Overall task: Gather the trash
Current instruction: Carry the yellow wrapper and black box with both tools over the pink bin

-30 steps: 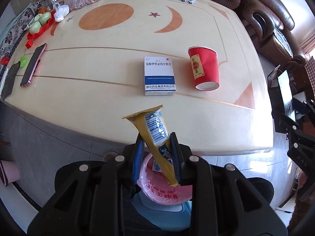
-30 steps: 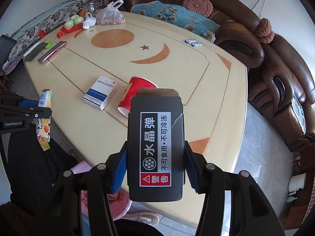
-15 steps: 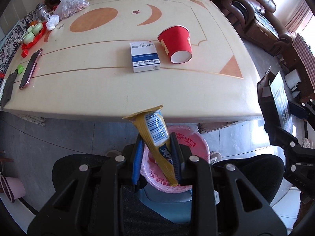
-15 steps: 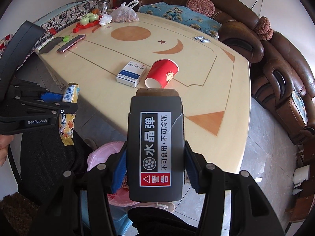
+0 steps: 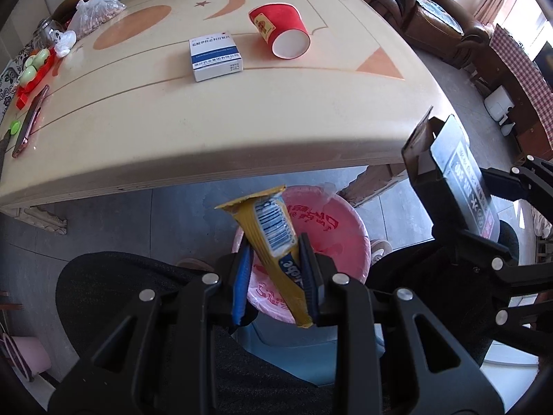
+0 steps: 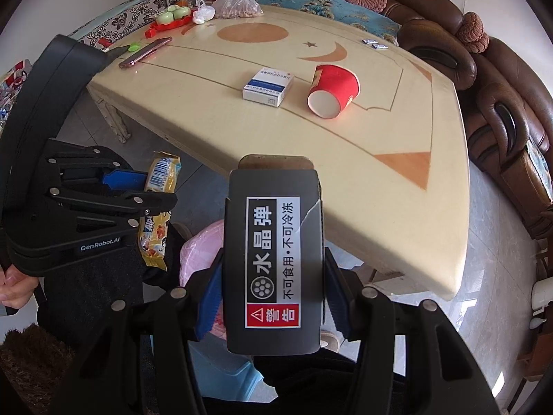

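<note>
Pink-lined round plastic trash bin (image 5: 321, 228) sits on the floor off the table's near edge, directly below my left claw (image 5: 274, 269), which pinches a yellow crinkled snack wrapper (image 5: 273, 238), long axis near-vertical. My right claw (image 6: 273, 294) pinches a black cardboard box (image 6: 273, 259), beside the bin.

Left gripper (image 5: 274, 273), right gripper (image 6: 273, 297): jaws clamped.

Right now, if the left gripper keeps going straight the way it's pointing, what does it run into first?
Most likely the pink-lined trash bin. The left gripper, shut on the yellow wrapper, points down past the table edge at the bin's mouth. Nothing shows between them, though depth is hard to judge through the fisheye.
</note>
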Tool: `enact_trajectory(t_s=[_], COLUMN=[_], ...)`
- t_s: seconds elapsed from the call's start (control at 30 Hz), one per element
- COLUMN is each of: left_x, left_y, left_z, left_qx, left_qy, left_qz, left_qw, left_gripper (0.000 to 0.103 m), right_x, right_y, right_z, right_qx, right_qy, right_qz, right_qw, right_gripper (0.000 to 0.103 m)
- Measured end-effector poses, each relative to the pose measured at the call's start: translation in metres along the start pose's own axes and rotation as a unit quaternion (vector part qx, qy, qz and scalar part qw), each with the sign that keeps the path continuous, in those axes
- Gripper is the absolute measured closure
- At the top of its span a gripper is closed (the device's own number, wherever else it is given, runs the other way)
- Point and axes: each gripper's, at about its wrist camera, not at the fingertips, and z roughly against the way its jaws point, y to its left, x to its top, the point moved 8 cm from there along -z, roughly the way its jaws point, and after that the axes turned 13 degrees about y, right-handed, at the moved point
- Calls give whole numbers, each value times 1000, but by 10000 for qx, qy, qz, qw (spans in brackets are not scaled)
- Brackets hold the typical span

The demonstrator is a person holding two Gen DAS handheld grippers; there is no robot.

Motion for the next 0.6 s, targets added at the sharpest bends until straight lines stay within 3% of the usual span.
enact_trajectory(t_s=[0.23, 0.6], left_x=[-13, -18], left_y=[-8, -1], left_z=[-36, -103], left_qx=[15, -56], left_qy=[143, 758], left_qz=[-247, -92], left_qw=[9996, 9971], left_gripper=[76, 76], right_x=[-19, -32], right_y=[6, 3], right_z=[-39, -106], right_qx=[113, 389], right_qy=[273, 723], right_qz=[-130, -468], right_qw=[9995, 9955], right_gripper=[51, 51])
